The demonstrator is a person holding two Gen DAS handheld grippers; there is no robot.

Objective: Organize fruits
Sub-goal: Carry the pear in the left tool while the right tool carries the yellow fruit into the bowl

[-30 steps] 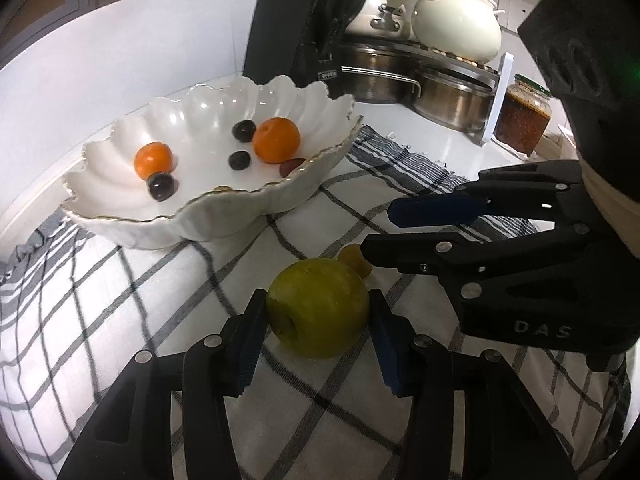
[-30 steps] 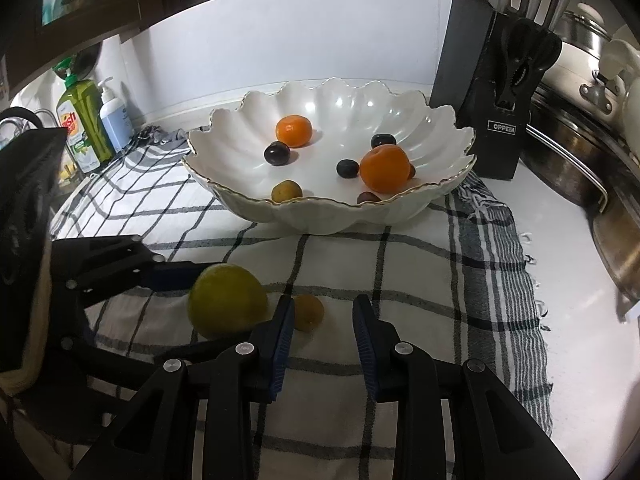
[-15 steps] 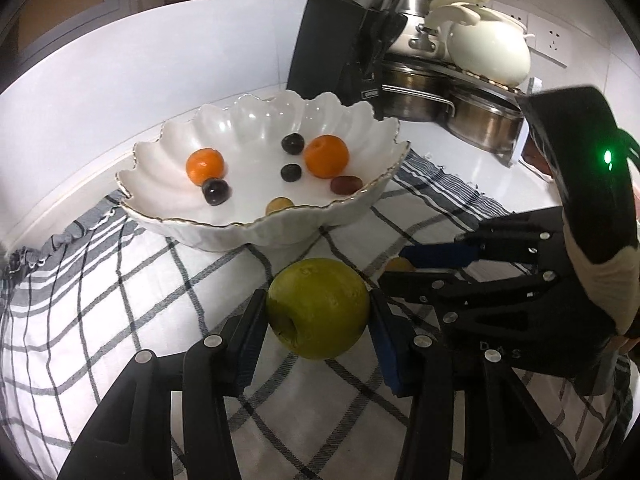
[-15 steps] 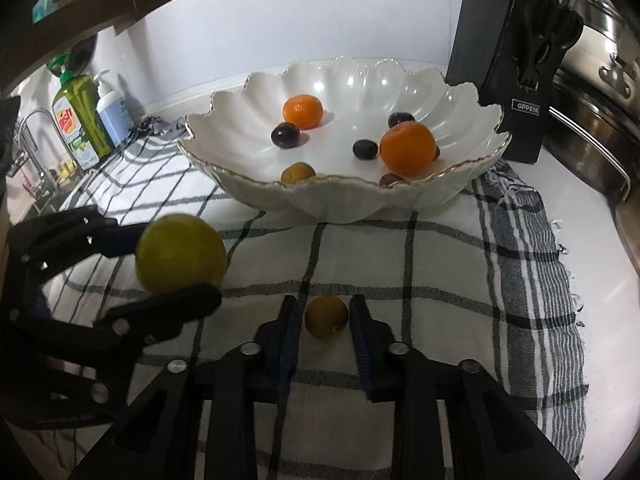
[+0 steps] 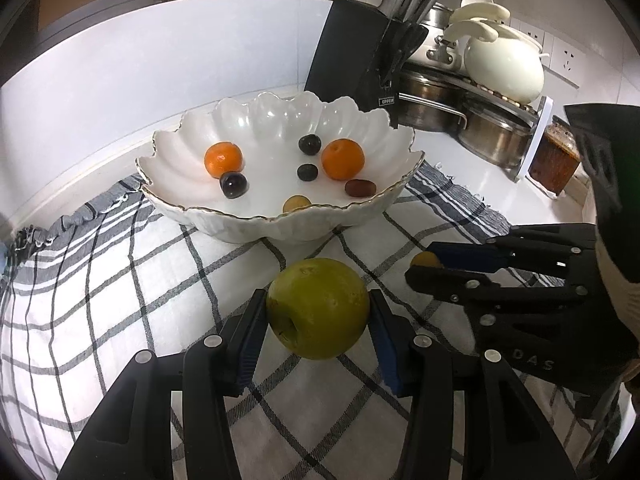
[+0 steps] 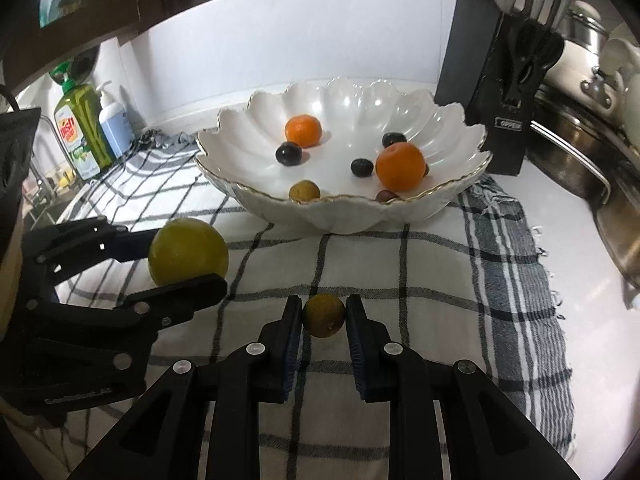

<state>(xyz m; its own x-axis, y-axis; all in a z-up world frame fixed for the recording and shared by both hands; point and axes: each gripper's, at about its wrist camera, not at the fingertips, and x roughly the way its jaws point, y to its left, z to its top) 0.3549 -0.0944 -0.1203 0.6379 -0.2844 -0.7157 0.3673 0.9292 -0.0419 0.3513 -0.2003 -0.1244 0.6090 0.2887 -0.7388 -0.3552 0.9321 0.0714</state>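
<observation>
On checked cloth (image 6: 400,264) | we grip: left gripper (image 5: 318,322) green apple (image 5: 318,308), right gripper (image 6: 323,318) small yellow-brown fruit (image 6: 323,315) | white scalloped bowl (image 6: 440,204) lies beyond both.

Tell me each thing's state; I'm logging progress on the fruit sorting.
Left gripper: shut on the green apple.
Right gripper: shut on the small yellow fruit, jaws just closed.
White bowl: upright on the checked cloth, holding two oranges and smaller fruits.
</observation>
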